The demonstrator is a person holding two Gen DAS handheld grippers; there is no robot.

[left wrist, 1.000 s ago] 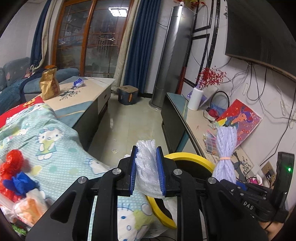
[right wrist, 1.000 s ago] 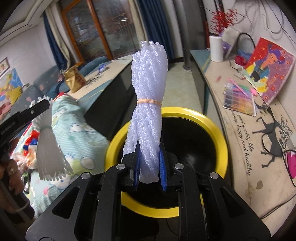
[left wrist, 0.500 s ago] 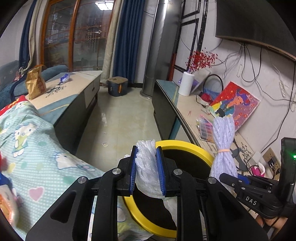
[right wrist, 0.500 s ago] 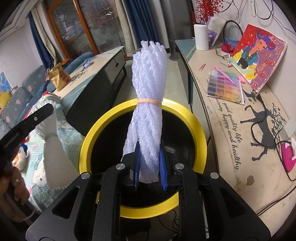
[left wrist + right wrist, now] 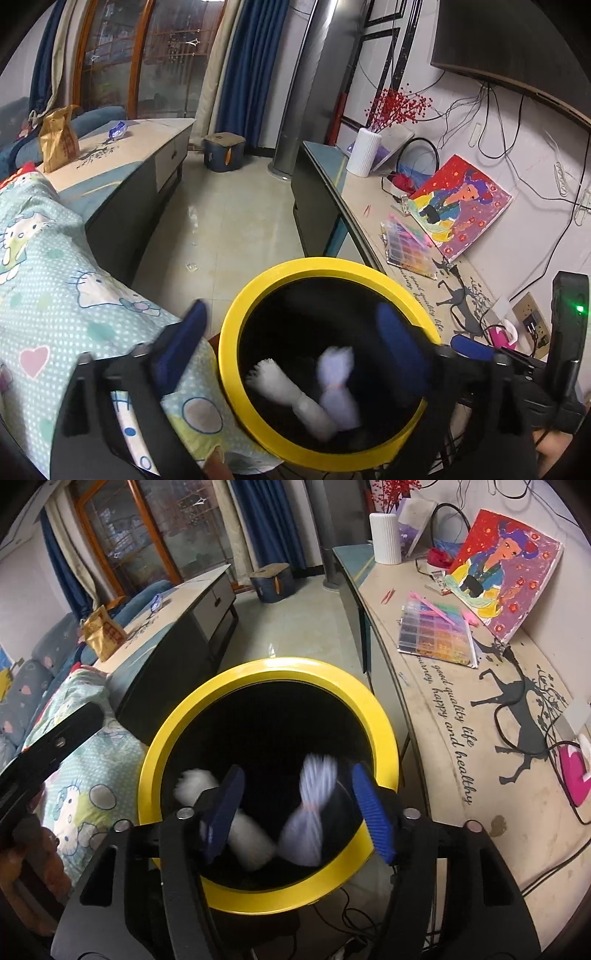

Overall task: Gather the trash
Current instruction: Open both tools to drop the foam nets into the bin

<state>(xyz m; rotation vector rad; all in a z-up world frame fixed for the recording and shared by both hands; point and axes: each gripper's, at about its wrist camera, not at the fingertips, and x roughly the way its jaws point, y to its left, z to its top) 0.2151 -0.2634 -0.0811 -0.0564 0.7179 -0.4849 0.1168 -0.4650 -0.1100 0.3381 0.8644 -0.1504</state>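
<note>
Both sets of jaws spread wide, nothing held. Left gripper (image 5: 295, 332) and right gripper (image 5: 295, 808) hang over the yellow-rimmed bin (image 5: 236, 314), blue pads apart on either side of the opening. Between the jaws, inside the black bin: white foam net (image 5: 247, 834) and pale purple foam net (image 5: 314, 812), both motion-blurred, touching or overlapping, can't tell which. In the left view the white piece (image 5: 288, 395) lies left of the purple one (image 5: 338, 387).

Left of the jaws: cartoon-cat blanket (image 5: 55, 288) pressed against the bin's rim. Ahead-left: low bench (image 5: 122, 155) with brown paper bag (image 5: 57, 138). Right of the jaws: long bench (image 5: 461, 709) with bead box (image 5: 436, 635), painting (image 5: 506, 572), white vase (image 5: 386, 539), cables. Ahead: tiled floor (image 5: 229, 221), small box (image 5: 223, 151).
</note>
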